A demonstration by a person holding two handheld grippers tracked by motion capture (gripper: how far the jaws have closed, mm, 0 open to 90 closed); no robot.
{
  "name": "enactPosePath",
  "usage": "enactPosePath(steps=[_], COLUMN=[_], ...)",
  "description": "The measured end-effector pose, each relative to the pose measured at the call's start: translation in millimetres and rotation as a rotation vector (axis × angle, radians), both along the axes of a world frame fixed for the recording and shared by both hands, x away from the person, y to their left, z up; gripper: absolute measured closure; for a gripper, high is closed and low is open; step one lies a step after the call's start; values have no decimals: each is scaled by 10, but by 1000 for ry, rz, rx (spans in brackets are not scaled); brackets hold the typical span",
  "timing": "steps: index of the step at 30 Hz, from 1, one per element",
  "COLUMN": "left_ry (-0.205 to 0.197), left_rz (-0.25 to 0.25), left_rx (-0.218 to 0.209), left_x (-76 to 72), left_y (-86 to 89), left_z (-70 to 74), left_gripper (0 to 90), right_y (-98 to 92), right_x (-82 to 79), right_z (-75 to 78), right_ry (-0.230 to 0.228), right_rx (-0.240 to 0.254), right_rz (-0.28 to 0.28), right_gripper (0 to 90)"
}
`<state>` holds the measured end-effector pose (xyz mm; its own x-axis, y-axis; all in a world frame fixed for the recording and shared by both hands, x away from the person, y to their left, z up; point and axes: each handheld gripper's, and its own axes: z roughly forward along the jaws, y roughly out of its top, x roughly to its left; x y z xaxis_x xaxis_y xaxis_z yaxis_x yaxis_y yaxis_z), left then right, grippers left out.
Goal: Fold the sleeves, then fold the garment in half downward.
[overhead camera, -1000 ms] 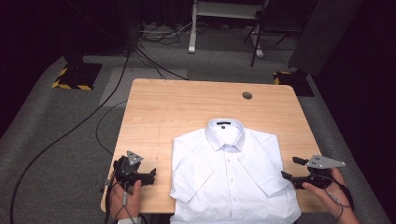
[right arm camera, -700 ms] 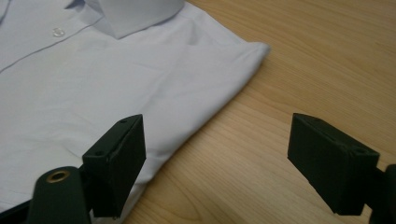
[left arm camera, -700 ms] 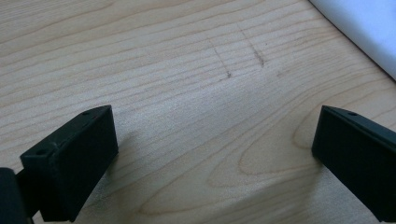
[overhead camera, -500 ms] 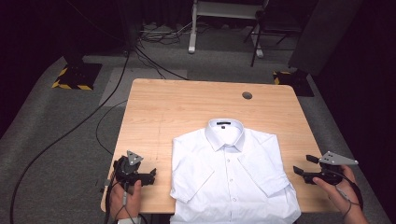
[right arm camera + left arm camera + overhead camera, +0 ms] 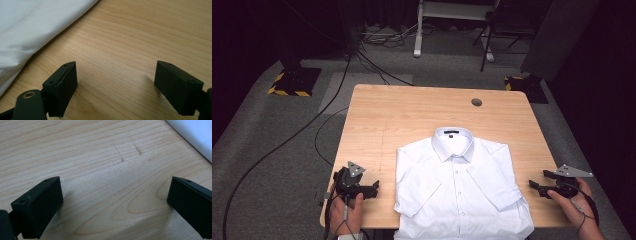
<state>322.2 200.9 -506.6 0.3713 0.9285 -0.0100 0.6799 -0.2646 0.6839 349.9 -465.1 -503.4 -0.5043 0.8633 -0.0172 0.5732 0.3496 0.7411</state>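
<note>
I hold two black two-jaw grippers, one in each hand, over one light wooden table point(image 5: 412, 115).

On this table lies one white short-sleeved shirt with buttons and a collar point(image 5: 459, 187). It is spread flat, front side up, with the collar pointing to the far edge. It lies in the near half of the table, a little closer to the right edge than to the left one, and its hem hangs slightly over the near edge. I count two sleeves, one spread to each side.

My left gripper point(image 5: 371, 189) is at the near left corner of the table, beside the left sleeve but apart from it. Its two jaws stand wide apart, and in the left gripper view I see bare wood between them, with one corner of the white cloth at the upper right. Nothing is held.

My right gripper point(image 5: 534, 186) is at the right edge of the table near the near right corner, just beside the lower right part of the shirt. Its two jaws also stand wide apart over bare wood, and they hold nothing. In the right gripper view the white cloth lies at the upper left, near the left jaw, not touching it.

One small round grey hole point(image 5: 476, 102) is in the table near the far right corner.
</note>
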Motion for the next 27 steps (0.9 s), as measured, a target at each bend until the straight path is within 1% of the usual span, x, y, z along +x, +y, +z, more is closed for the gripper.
enactPosePath(steps=[1,4,6,11,18,20,21,22,23,24,25,27], left_ry=[1,0,0,1,2,-3,1,-3,-17,-17,-30,-32], left_rz=[0,0,0,-1,-6,-15,-16,-4,1,1,3,10], left_rx=[0,0,0,0,-2,4,-2,4,10,10,23,30], left_x=[0,0,0,1,9,15,25,22,15,15,3,-21], left_y=[0,-1,-1,-1,-3,-43,-65,-84,-106,-106,-125,-166], left_z=[1,0,0,1,2,4,6,7,8,8,13,31], left_gripper=[3,3,3,3,2,3,10,11,16,27,27,48], right_y=[-2,-2,-10,-12,-9,-9,-9,-9,-9,-9,-9,-9], right_x=[0,-6,-2,22,30,31,30,30,30,30,30,31], right_z=[-2,-3,-5,-9,-11,-11,-12,-11,-12,-12,-12,-11], right_ry=[6,4,17,25,27,28,27,27,27,27,27,27], right_rx=[9,7,15,10,8,9,8,8,8,8,8,8], right_rz=[2,3,5,18,22,22,22,22,22,22,22,22], right_gripper=[183,179,145,102,92,92,92,91,92,92,92,92])
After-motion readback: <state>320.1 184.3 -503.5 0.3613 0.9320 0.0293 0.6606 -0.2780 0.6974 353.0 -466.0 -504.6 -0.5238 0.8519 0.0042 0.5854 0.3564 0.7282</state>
